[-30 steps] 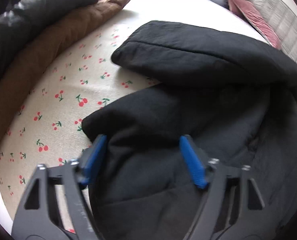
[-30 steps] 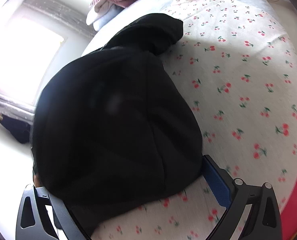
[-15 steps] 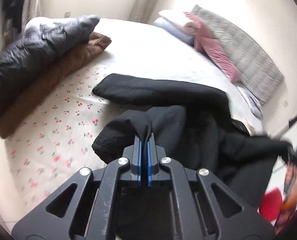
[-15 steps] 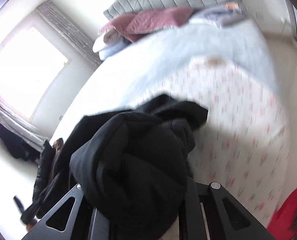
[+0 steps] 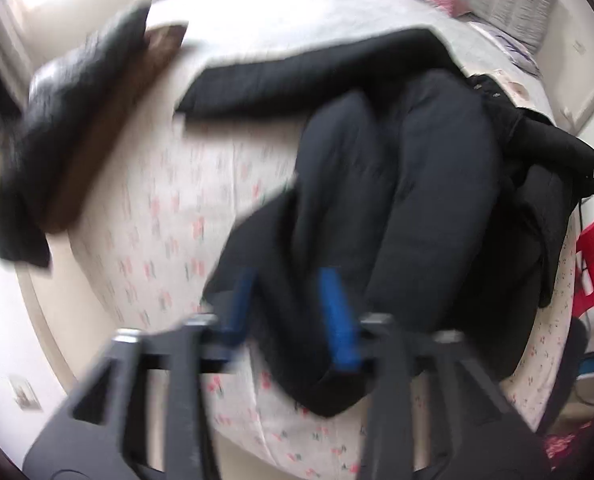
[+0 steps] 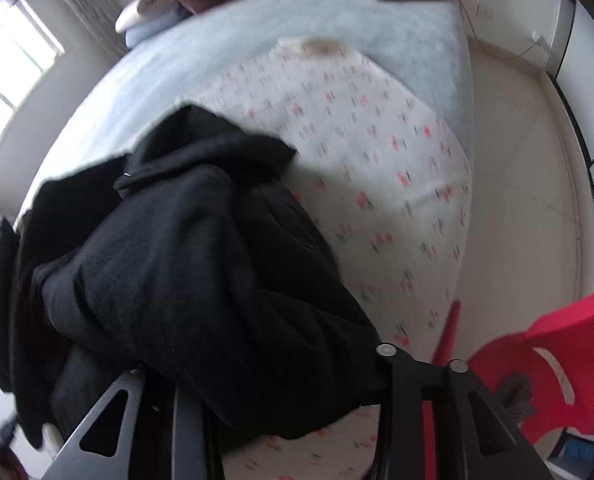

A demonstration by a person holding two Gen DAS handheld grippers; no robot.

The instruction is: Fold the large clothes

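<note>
Bedroom light falls across a bed whose near part carries a cherry-print sheet, and the black coat lies bunched toward that sheet's near edge, one sleeve stretched out toward the bed's left side. Along the left edge sit a brown garment with a dark puffer jacket on top, already stacked. A red chair stands off the bed's near right corner.

The left gripper has its blue pads spread apart with a fold of coat running between them, so it looks released rather than clamped, though the view is blurred. The right gripper is buried under a thick roll of the cloth; its fingertips are hidden, so I cannot tell whether it pinches the fabric or merely carries it.

Judging by the rounded, puffy folds, the coat is soft, bulky and fairly heavy for a pinch grip; it will sag and slump rather than keep a crease. A matte surface suggests little slip. Good holds are likely doubled edges such as hem, collar or shoulder seam, where layers bunch firmly, not the smooth middle panel.
</note>
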